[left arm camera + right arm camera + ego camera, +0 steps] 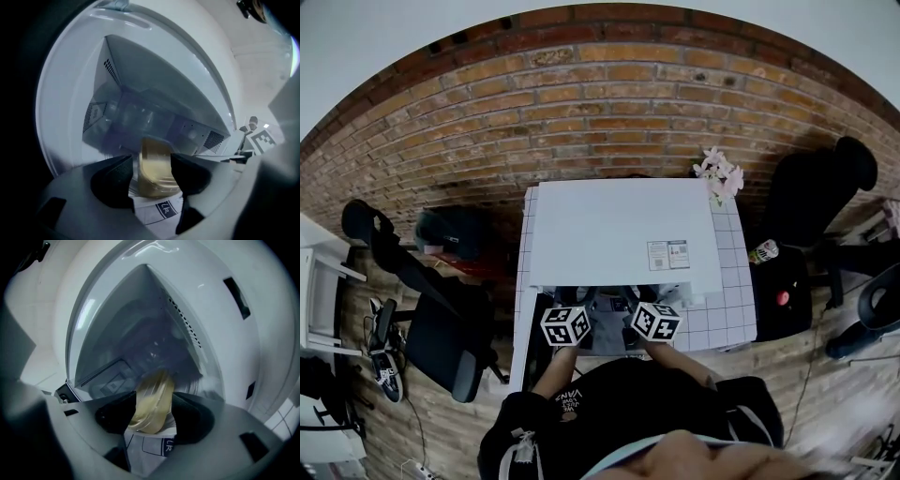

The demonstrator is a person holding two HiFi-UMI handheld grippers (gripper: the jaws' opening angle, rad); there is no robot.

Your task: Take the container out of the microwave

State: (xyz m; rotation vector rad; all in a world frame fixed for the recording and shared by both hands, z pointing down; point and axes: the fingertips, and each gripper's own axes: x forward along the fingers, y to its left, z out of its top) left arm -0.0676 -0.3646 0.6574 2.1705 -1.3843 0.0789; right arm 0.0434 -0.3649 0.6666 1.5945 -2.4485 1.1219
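The white microwave (623,234) stands on a white tiled table (731,309), and both gripper views look into its open cavity (154,89). Inside sits a clear container (157,173) of pale yellow contents, blurred in both views. My left gripper (152,171) is open, its dark jaws standing on either side of the container's near end without pressing on it. My right gripper (152,411) is open too, with the container (151,404) showing between its jaws. In the head view only the marker cubes of the left gripper (565,325) and the right gripper (656,322) show, at the microwave's front.
Pink flowers (719,175) stand at the table's back right corner. A black chair (441,337) is to the left and another (811,192) to the right, with a bottle (763,251) beside it. A brick wall runs behind.
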